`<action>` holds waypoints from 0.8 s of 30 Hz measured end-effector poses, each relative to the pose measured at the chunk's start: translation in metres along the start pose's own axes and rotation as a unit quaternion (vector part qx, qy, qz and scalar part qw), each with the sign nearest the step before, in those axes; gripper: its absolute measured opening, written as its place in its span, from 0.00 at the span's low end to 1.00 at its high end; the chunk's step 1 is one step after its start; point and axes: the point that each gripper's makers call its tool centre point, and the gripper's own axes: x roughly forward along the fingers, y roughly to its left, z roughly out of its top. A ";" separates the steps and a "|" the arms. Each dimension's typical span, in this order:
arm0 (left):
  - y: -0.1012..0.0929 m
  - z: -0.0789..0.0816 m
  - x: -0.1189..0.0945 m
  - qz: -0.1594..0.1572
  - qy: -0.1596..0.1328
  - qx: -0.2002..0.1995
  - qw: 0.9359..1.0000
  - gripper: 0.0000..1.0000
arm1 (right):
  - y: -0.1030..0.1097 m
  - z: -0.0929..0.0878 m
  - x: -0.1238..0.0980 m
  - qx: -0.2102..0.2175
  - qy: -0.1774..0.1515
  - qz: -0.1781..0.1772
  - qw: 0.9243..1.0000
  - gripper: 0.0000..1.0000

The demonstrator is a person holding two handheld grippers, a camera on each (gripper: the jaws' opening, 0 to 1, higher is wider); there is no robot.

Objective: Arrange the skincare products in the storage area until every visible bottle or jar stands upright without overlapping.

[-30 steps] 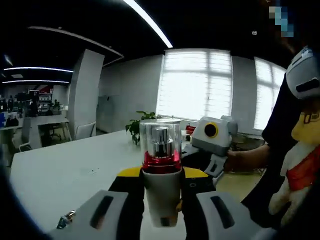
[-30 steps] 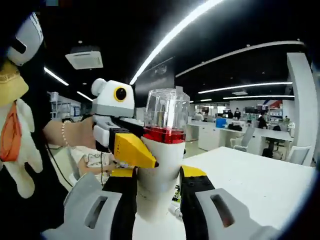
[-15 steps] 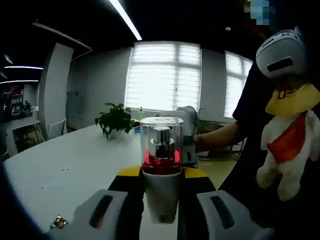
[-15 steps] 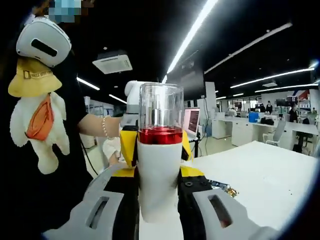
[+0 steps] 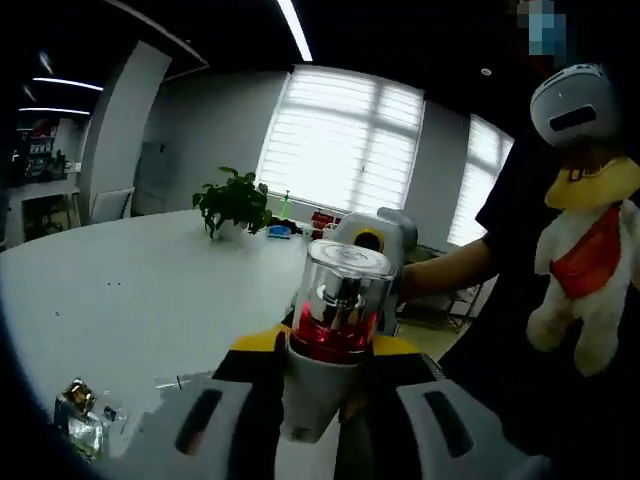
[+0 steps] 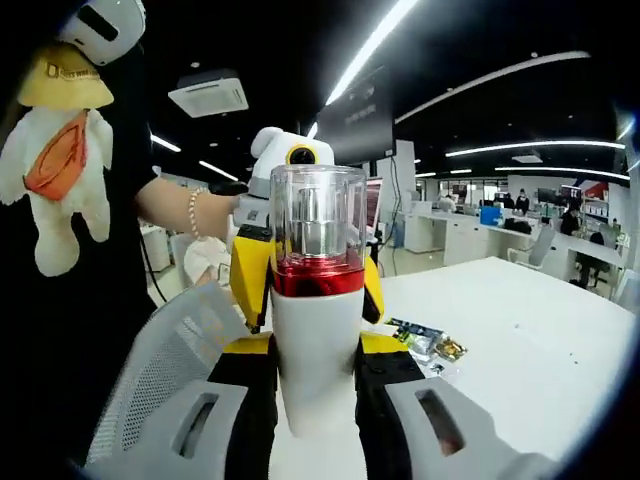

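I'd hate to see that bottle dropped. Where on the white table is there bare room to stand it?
In the left gripper view, the white table lies bare from the potted plant down toward the foil sachets. In the right gripper view, it is bare beyond the sachets. It is crowded around the bottle, where both grippers meet.

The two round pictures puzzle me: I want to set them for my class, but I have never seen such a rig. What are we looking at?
A person holds a two-jaw tool in each hand, and a fisheye camera rides on each tool, looking along its jaws. Both tools grip one bottle with a white body, red band and clear cap: the left gripper in the left gripper view, the right gripper in the right gripper view. Each view also shows the other tool behind the bottle. Below lies a white table with small foil packets. A soft toy hangs on the person.
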 end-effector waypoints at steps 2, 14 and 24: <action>0.004 -0.007 0.003 -0.001 0.005 -0.004 1.000 0.25 | -0.002 -0.008 0.001 -0.001 0.008 -0.005 1.000 0.29; 0.017 -0.054 0.022 -0.012 0.055 0.002 0.998 0.26 | -0.008 -0.065 0.003 -0.011 0.061 -0.034 0.998 0.29; 0.026 -0.095 0.034 -0.018 0.097 0.008 0.995 0.26 | -0.008 -0.111 0.004 0.003 0.116 -0.038 0.992 0.29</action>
